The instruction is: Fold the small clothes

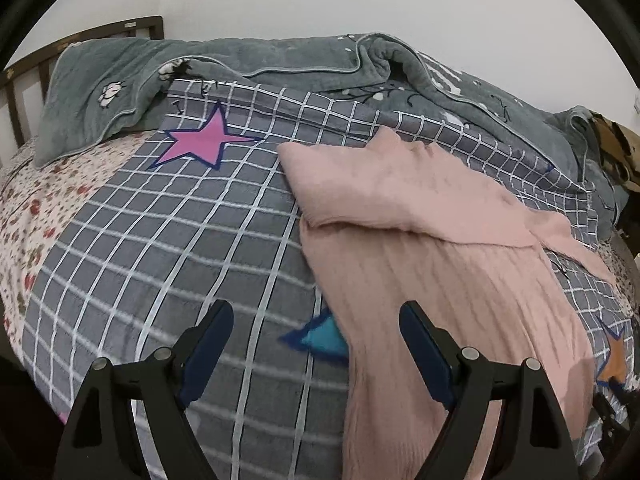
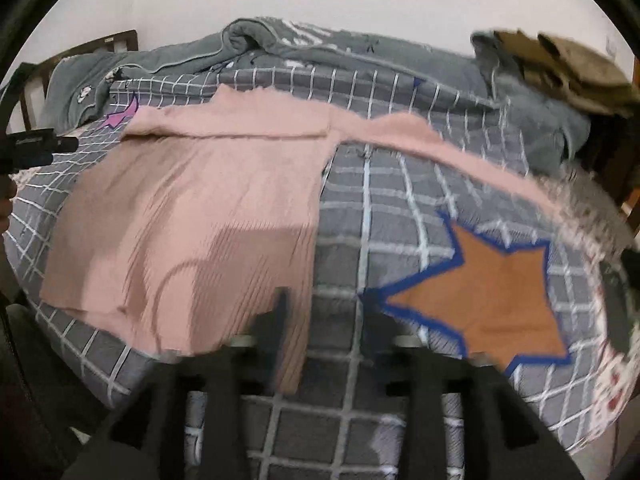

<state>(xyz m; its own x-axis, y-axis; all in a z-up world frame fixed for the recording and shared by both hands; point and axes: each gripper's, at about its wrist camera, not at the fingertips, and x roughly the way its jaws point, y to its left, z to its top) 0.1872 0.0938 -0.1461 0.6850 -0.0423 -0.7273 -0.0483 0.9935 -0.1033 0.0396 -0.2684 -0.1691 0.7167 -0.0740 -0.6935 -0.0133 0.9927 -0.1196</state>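
A pink ribbed knit top (image 1: 420, 240) lies flat on the grey checked bed cover (image 1: 180, 240), with its left sleeve folded across the chest. My left gripper (image 1: 316, 320) is open and empty, hovering over the top's left edge near its hem. In the right wrist view the top (image 2: 192, 208) lies left of centre with its right sleeve (image 2: 460, 152) stretched out to the right. My right gripper (image 2: 324, 308) is open and empty, blurred, above the top's right hem corner.
A grey-green blanket (image 1: 280, 60) is bunched along the wall behind the top. A pink star (image 1: 200, 140), a blue star (image 1: 320, 338) and an orange star (image 2: 480, 292) are printed on the cover. A brown cloth (image 2: 568, 68) lies at the far right. A wooden headboard (image 1: 24, 80) stands at the left.
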